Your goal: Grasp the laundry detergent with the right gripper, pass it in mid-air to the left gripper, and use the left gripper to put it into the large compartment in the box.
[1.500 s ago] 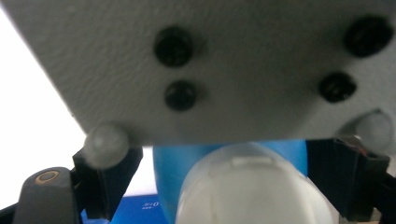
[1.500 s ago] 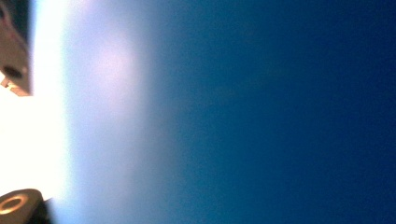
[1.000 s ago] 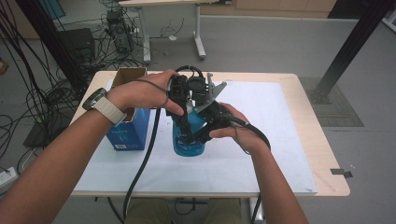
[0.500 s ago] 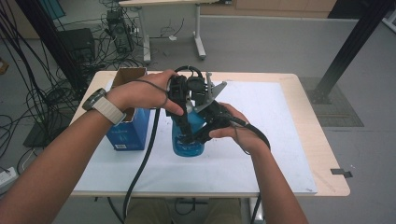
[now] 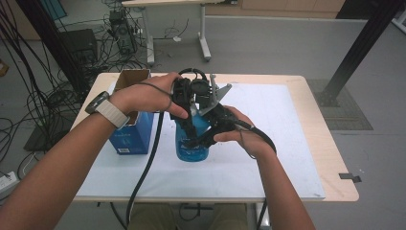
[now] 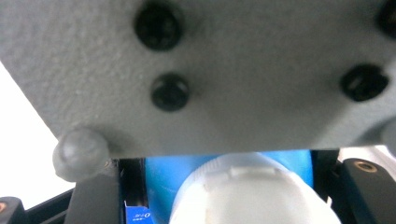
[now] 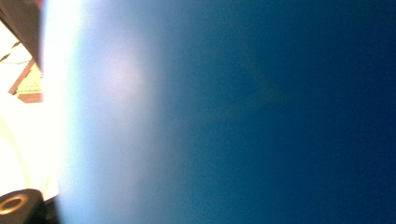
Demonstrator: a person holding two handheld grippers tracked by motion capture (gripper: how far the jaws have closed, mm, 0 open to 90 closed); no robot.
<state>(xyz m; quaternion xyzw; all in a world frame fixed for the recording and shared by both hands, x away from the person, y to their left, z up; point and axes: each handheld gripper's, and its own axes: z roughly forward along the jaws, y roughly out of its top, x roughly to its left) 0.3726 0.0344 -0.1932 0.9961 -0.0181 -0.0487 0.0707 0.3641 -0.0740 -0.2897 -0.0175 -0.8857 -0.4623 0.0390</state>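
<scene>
A blue bottle (image 5: pixel 191 146) stands upright on the white mat (image 5: pixel 277 143) at the table's middle. My left gripper (image 5: pixel 187 125) comes down on its top. In the left gripper view its jaws have just been closing, and they now pinch the white cap (image 6: pixel 252 191), with the blue bottle (image 6: pixel 161 179) body behind it. My right gripper (image 5: pixel 200 139) reaches in from the right and is shut on the bottle's side. The blue bottle (image 7: pixel 257 116) wall sits pressed close in the right gripper view. The right gripper's grey plate (image 6: pixel 233 70) hangs over the cap.
An open blue cardboard box (image 5: pixel 130 129) stands just left of the bottle. The mat covers most of the wooden table (image 5: pixel 335 158). Behind the table, cables and a desk's legs (image 5: pixel 203 33) are on the floor.
</scene>
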